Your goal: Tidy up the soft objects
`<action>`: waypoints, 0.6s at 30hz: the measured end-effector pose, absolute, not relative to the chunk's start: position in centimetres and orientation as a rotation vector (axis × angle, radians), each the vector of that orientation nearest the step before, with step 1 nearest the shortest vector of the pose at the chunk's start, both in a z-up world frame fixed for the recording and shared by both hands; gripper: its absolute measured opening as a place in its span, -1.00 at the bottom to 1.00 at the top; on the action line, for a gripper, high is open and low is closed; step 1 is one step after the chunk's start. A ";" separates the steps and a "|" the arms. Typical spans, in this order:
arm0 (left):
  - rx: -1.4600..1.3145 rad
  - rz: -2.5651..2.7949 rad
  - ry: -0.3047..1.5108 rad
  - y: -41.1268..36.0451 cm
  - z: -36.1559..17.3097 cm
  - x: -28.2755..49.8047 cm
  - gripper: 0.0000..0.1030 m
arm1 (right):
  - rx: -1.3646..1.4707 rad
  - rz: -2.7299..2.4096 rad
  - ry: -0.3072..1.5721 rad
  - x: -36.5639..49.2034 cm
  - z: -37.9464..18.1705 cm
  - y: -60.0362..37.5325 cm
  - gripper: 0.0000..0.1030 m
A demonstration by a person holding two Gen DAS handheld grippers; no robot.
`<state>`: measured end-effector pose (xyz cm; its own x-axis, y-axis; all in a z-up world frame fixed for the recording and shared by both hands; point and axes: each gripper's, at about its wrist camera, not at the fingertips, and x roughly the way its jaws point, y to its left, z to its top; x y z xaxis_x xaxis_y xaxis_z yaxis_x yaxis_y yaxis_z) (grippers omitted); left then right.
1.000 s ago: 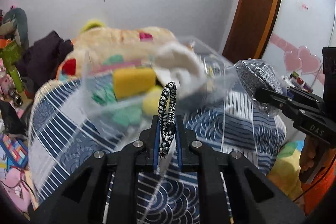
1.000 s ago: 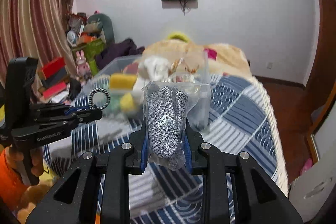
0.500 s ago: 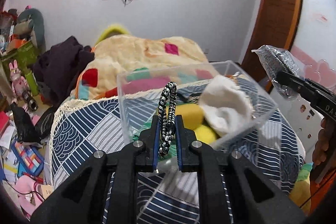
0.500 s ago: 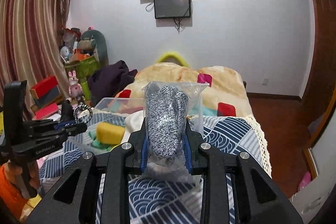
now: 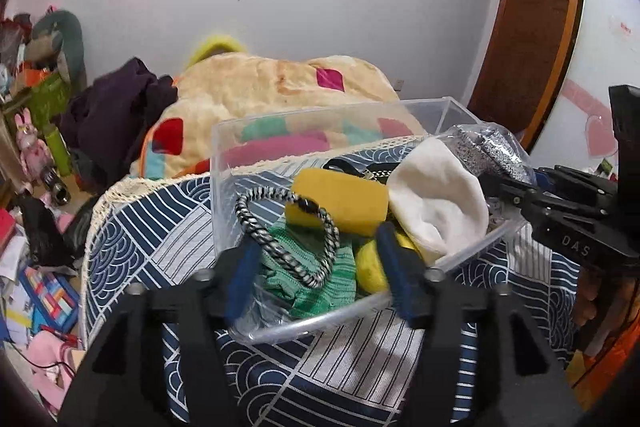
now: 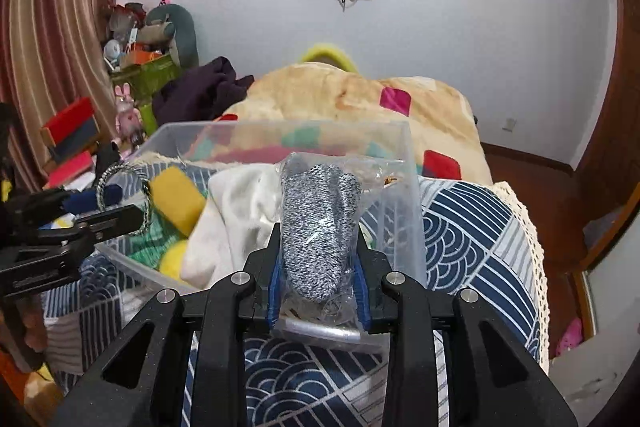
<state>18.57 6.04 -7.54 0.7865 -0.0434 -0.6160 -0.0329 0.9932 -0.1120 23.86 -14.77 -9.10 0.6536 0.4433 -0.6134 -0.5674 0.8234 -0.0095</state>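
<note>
Left wrist view showed the left gripper [image 5: 316, 259] with its jaws spread wide and nothing pinched between them. Just ahead of the jaws, between their blue pads, a black-and-white braided cord loop [image 5: 288, 235] lay over a green knitted piece [image 5: 320, 287] inside the clear plastic bin [image 5: 452, 107]. Beyond the loop sat a yellow sponge [image 5: 340, 201], and ahead of the right-hand jaw tip a yellow ball [image 5: 370, 265] and a white cloth [image 5: 436, 203]. Further right, the right gripper [image 5: 496, 183] reached over the bin's rim with a bagged grey speckled glove [image 5: 488, 151].

Right wrist view showed the left gripper [image 6: 138, 217] off to the left of the jaws, at the bin's [image 6: 404, 163] near-left side, with the cord loop [image 6: 120, 187] at its tips. The right gripper [image 6: 318, 267] had its jaws closed onto the bagged grey speckled glove [image 6: 318, 219], which stood up between them, just above the white cloth [image 6: 240, 211] and over the bin. The bin rested on a blue patterned bedspread [image 6: 472, 235].
</note>
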 end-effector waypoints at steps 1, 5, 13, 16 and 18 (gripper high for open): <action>-0.110 0.003 0.659 5.9 -7.4 18.4 0.34 | -0.212 0.579 0.637 23.8 -9.0 -14.9 -0.42; -0.117 -0.012 0.653 5.6 -7.0 17.6 0.34 | -0.228 0.573 0.625 23.6 -8.4 -15.3 -0.15; -0.123 -0.024 0.575 5.3 -4.2 15.3 0.35 | -0.191 0.578 0.541 21.6 -5.8 -17.1 0.20; -0.109 -0.020 0.528 4.9 -2.6 14.0 0.38 | -0.183 0.588 0.494 20.3 -4.5 -17.5 0.21; -0.099 -0.019 0.491 4.5 -1.4 12.9 0.41 | -0.170 0.599 0.458 19.2 -3.5 -18.0 0.21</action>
